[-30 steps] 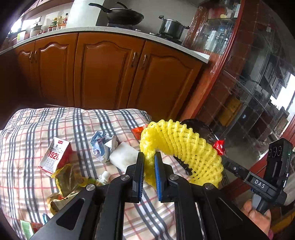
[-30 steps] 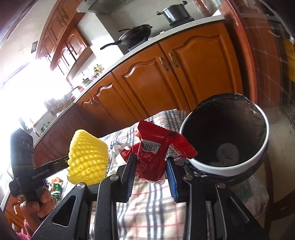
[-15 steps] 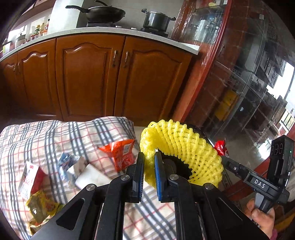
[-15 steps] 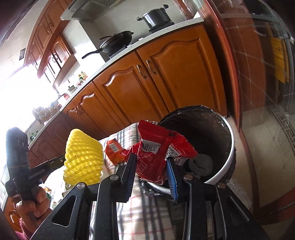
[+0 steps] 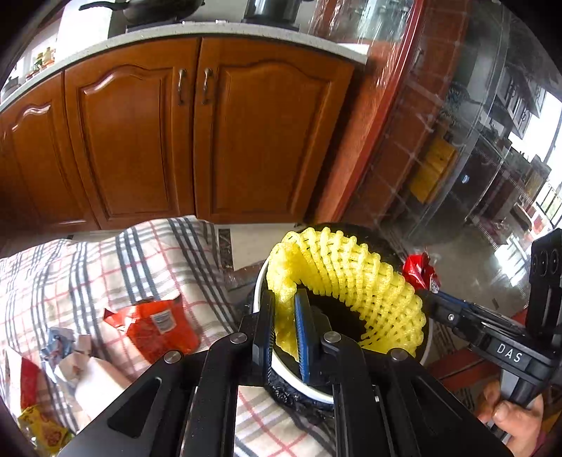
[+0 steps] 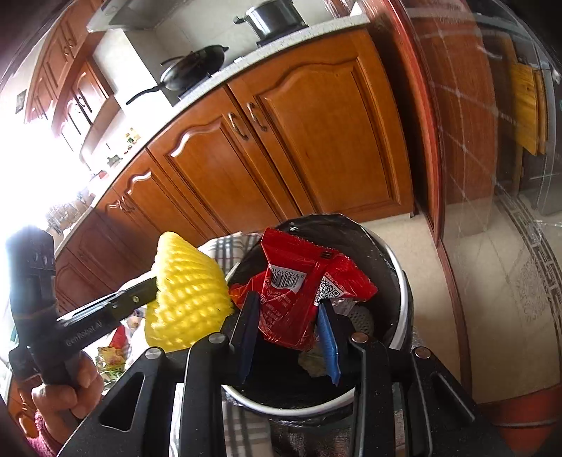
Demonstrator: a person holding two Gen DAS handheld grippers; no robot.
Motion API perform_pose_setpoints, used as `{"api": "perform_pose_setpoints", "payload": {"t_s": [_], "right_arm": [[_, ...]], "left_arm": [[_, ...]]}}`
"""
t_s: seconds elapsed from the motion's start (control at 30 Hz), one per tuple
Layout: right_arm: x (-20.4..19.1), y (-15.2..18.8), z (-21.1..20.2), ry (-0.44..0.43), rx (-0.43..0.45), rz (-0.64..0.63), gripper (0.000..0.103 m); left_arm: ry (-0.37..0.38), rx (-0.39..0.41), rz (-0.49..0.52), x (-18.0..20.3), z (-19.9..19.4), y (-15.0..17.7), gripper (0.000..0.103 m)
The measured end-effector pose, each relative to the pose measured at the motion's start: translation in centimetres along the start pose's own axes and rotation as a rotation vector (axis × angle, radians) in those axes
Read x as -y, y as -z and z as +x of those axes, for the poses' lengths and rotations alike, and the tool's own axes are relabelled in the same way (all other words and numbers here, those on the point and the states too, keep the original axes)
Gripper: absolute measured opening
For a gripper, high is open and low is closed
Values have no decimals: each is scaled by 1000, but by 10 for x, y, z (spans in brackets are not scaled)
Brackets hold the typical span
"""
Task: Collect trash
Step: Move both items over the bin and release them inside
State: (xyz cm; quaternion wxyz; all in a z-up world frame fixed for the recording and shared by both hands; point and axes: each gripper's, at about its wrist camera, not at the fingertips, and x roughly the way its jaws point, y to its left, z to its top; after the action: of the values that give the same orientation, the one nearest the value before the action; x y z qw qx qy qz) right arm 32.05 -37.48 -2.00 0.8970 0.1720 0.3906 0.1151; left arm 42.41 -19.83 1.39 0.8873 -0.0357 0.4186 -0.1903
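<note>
Left gripper (image 5: 284, 325) has its jaws nearly together, pinching one end of a yellow foam fruit net (image 5: 347, 284); the net curls up and over in an arc above the trash bin (image 5: 260, 288), a white-rimmed bin with a black liner. Right gripper (image 6: 289, 332) holds its jaws at a narrow-to-medium gap, clamped on a red snack wrapper (image 6: 298, 281) with the barcode and QR code facing the camera — the wrapper sits over the bin's mouth, not inside yet. In the right wrist view the bin's rim (image 6: 404, 302) curves round behind the wrapper, and some pale crumpled trash already lies at the bottom. The same view shows the left gripper coming in from the left with the yellow net beside the bin's left edge, a hand (image 6: 66, 386) with a dark red sleeve cuff gripping its handle. In the left wrist view the right gripper's body, marked DAS, comes in from the right, a hand (image 5: 513, 422) below it. The bin stands at the edge of a plaid cloth (image 5: 158, 253). Still on the cloth: an orange wrapper (image 5: 158, 327), a crumpled white-and-blue wrapper (image 5: 73, 355), a yellow wrapper (image 5: 45, 432) at the lower left edge. Behind — wooden cabinet doors (image 5: 210, 133) under a countertop with a black pan (image 6: 193, 70) and a pot (image 6: 274, 17).
</note>
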Motion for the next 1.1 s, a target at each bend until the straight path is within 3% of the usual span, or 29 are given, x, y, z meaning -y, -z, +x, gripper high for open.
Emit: {"api": "perform_pose_setpoints", "payload": {"t_s": [0.23,0.43,0.5,0.57,0.8,1.1], "right_arm": [[8,0,14,13,-48,-4,36],[12,0,15,18,-65,0,47],[13,0,13,18,-61,5,50],[15,0,11,13,-54,17,61],[13,2,0,3,-23,36,61],[-8,26,-21,-60,40,53,68]], "left_arm": [[26,-52,-2,4,34,-8,11],[31,-47,15,7,39,-11,35],[34,-39,6,3,30,-2,40],[36,-32,-4,-2,22,3,41],[28,18,-45,-19,-14,24,45],[-3,63,-107,-48,-74,84,49]]}}
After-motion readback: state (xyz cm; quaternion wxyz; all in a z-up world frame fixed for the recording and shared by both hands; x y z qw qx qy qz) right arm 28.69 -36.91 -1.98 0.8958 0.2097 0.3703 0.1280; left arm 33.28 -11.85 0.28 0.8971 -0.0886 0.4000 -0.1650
